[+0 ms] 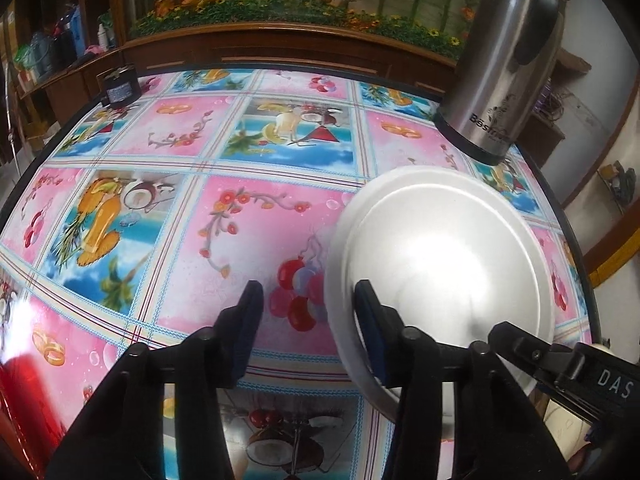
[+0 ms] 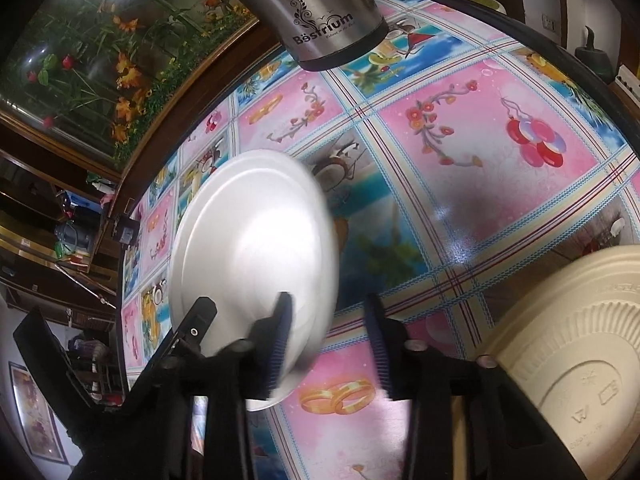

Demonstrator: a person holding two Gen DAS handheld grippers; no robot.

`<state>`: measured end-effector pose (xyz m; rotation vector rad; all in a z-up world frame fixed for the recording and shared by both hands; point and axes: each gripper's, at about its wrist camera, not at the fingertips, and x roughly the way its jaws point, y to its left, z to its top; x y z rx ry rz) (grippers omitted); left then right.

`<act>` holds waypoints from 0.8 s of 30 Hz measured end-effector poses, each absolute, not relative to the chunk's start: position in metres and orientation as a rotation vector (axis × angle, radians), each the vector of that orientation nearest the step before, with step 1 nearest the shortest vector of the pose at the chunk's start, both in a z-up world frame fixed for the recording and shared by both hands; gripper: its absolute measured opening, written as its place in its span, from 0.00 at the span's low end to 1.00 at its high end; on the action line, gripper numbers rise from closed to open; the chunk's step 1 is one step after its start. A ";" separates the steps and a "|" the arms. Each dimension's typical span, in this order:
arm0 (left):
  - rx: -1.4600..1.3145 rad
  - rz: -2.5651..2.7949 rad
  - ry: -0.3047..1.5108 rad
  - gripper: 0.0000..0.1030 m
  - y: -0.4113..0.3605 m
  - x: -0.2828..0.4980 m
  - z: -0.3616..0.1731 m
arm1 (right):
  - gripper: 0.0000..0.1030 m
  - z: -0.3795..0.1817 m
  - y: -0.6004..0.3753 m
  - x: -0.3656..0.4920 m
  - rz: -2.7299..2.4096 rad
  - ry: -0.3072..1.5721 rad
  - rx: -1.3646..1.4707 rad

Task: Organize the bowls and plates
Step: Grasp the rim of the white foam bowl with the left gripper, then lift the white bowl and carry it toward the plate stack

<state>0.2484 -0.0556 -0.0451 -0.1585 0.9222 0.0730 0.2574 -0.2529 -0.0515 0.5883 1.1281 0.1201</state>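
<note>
The round silver metal plate (image 1: 440,256) lies on the round table with the glossy pink-and-blue patterned cloth (image 1: 248,216), close to the near edge of the table as our two wrist cameras see it. In the left wrist view we see the plate to the right of centre; in the right wrist view the same plate (image 2: 252,248) sits to the left of centre, its rim blurred.

Our left gripper (image 1: 308,312) straddles the plate's left rim: its right finger stands over the plate's face and its left finger over the cloth outside the rim. The jaws stand apart, and we see no pad pressing on the metal, so the claw is open. Our right gripper (image 2: 328,328) does likewise on the other side, its left finger over the plate's edge, its right finger over the cloth, jaws parted and gripping nothing. Its black body also shows at the lower right of the left wrist view.

Beyond the plate stands a tall stainless-steel flask with a black base (image 1: 500,68). A cream-coloured embossed plate (image 2: 580,360) fills the right wrist view's lower right. A small dark box (image 1: 118,88) sits at the table's far left edge.
</note>
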 end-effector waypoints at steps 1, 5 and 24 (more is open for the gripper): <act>-0.152 0.071 0.920 0.39 -0.057 0.248 -0.044 | 0.28 -0.051 -0.252 0.257 0.123 1.126 0.585; -0.115 0.058 0.920 0.27 -0.063 0.244 -0.043 | 0.18 -0.049 -0.249 0.253 0.139 1.117 0.573; -0.364 -0.079 1.064 0.09 -0.031 0.256 -0.051 | 0.09 -0.037 -0.242 0.249 0.175 1.101 0.561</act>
